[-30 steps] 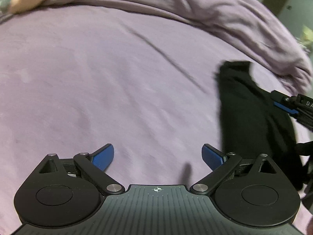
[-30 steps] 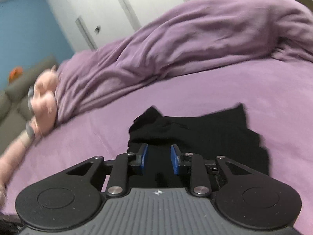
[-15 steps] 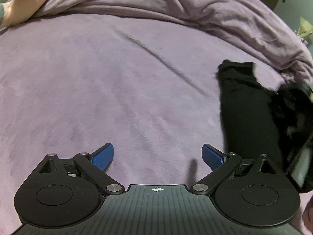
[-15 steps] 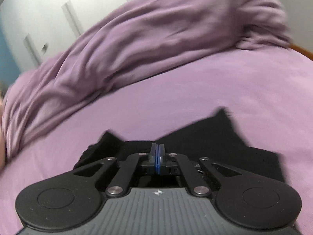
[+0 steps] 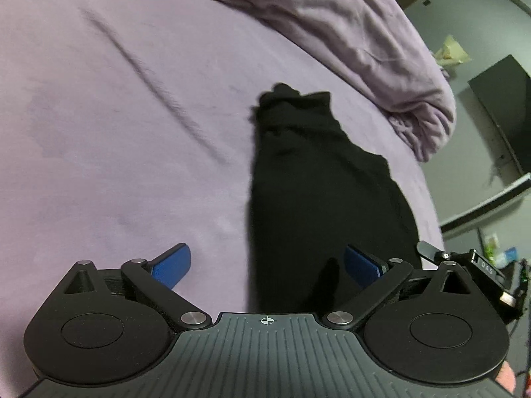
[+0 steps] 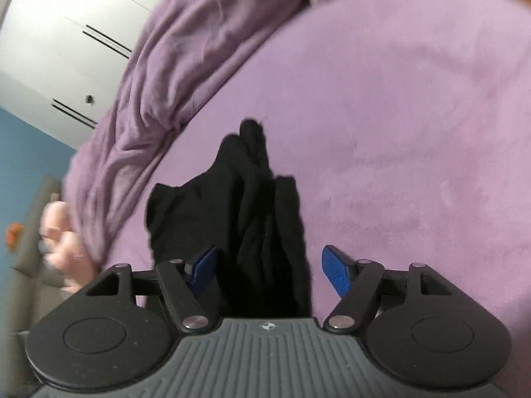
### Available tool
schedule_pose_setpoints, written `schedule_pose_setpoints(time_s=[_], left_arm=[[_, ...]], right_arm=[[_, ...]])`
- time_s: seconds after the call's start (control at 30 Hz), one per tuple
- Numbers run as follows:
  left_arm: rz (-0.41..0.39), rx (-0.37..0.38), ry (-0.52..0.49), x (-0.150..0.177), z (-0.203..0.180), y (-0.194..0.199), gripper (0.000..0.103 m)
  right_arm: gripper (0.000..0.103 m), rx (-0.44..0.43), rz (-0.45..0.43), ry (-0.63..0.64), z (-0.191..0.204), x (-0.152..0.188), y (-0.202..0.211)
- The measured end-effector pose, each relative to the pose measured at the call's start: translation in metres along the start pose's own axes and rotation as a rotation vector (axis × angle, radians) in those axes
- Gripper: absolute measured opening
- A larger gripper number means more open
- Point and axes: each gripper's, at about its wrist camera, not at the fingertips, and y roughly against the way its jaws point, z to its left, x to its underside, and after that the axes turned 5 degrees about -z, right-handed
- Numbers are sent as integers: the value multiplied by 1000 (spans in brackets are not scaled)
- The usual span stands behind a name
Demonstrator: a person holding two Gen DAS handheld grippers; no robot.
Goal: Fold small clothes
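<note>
A small black garment (image 5: 315, 182) lies on the purple bed sheet (image 5: 116, 132), folded lengthwise into a narrow strip. My left gripper (image 5: 268, 265) is open just above its near end, the right finger over the cloth. In the right wrist view the garment (image 6: 252, 205) is bunched in folds and runs between the fingers of my right gripper (image 6: 272, 272), which is open and holds nothing. Part of the right gripper (image 5: 471, 265) shows at the right edge of the left wrist view.
A bunched purple blanket (image 5: 348, 26) lies along the far side of the bed, also seen in the right wrist view (image 6: 186, 53). A pink plush toy (image 6: 63, 232) lies at the left. White wardrobe doors (image 6: 66, 33) stand behind. The bed edge (image 5: 431, 199) is at the right.
My right gripper, shut on the garment half a second ago, has opened and let it go. The left gripper has swung right, so the garment now lies in front of it.
</note>
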Motion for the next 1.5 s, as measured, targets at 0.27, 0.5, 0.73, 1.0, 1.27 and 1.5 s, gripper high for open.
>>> schedule_pose_setpoints(time_s=[0.27,0.5,0.73,1.0,1.27,1.5], left_arm=[[80,113,86,-9,-5,-41,73],[12,128,61,-6,-18,-27,27],[-88,139,-31,-8,-30,44,26],[-41,-78,-25,25,19,126,44],[-243,-259,-43,4,3,115,65],[-282,-442,-151,-8,-5,27,68]], right_arm=[[42,-86,70,-7,-1,-5,-34],[28,-144,31,-71,6,3,-46],[27,-276,52,-10,63,23,-39],[36,-287,214,64,99,73,-34],[57,-17,-67,313,171,85,-10],[58,96,-61,497,196,105,-88]])
